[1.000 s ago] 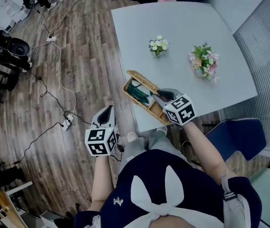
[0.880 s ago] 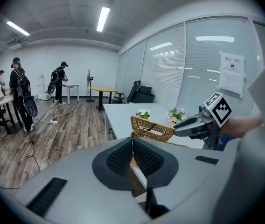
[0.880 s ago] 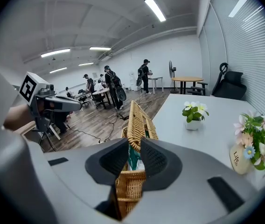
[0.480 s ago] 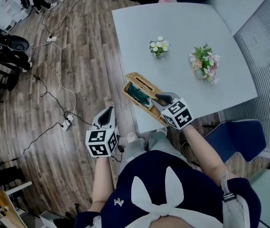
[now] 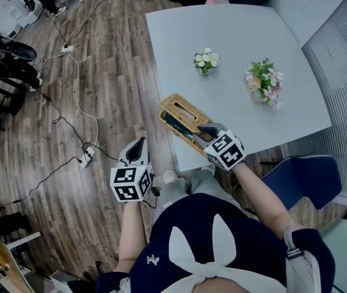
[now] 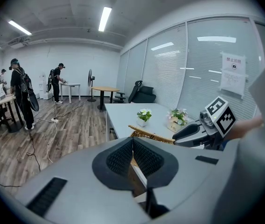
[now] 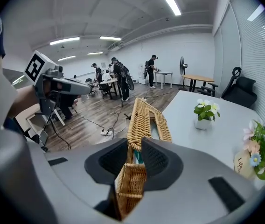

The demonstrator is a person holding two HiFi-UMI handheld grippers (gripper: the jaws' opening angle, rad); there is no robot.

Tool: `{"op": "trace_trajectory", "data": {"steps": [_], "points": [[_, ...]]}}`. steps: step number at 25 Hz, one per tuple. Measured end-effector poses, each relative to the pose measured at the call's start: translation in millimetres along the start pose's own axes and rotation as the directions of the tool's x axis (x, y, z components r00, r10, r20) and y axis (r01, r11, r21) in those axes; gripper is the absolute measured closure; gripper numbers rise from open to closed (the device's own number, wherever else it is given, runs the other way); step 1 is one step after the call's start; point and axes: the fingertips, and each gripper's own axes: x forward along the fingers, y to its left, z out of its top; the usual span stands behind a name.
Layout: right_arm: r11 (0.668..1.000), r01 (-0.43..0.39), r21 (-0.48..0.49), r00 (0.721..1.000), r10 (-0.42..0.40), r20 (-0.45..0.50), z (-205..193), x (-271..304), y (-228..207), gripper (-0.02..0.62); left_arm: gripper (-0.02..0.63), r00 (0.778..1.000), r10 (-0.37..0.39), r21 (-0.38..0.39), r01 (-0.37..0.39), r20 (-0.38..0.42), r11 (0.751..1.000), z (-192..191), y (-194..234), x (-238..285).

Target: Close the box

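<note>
Wicker lid [image 7: 139, 118] in the right claw [image 7: 133, 143]

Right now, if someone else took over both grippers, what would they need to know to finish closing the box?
Left gripper: shut, empty, off the table's edge over the floor.
Right gripper: shut on the near rim of the wicker lid.
Box: on the near-left corner of the table, its lid tilted and ajar.
Done: lid most of the way down.
Left: lower the lid flat onto the box, then let go.
</note>
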Motion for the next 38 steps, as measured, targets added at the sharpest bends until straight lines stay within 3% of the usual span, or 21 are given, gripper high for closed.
{"op": "trace_trajectory", "data": {"steps": [19, 20, 21, 25, 30, 38], "points": [[1.0, -0.01, -0.005, 0.995, 0.01, -0.103, -30.7, 24.6, 23.1, 0.506, 0.583, 1.0, 0.023, -0.008, -0.023, -0.007, 1.0, -2.9, 6.9, -2.9], [1.0, -0.002, 0.001, 0.994, 0.002, -0.111, -34.4, 27.3, 21.6, 0.522, 0.583, 1.0, 0.024, -0.009, -0.024, -0.008, 1.0, -3.3, 7.1, -2.3], [1.0, 0.006, 0.005, 0.992, -0.005, -0.123, -39.2, 30.5, 19.4, 0.59, 0.583, 1.0, 0.025, -0.009, -0.025, -0.009, 1.0, -3.8, 7.1, -1.2], [0.999, -0.05, 0.019, 0.982, 0.052, -0.179, -57.6, 39.4, 21.1, 0.587, 0.583, 0.999, 0.029, -0.01, -0.029, -0.015, 1.0, -4.6, 7.3, 0.6], [0.997, -0.046, 0.06, 0.988, 0.054, -0.146, -54.2, 33.9, 15.7, 0.586, 0.583, 1.0, 0.027, -0.008, -0.027, -0.012, 1.0, -1.4, 7.0, 1.2], [0.994, -0.042, 0.102, 0.999, 0.039, 0.027, -0.3, 6.5, 10.7, 0.588, 0.583, 1.0, 0.015, -0.004, -0.015, 0.011, 1.0, 10.3, 2.9, 4.6]]}}
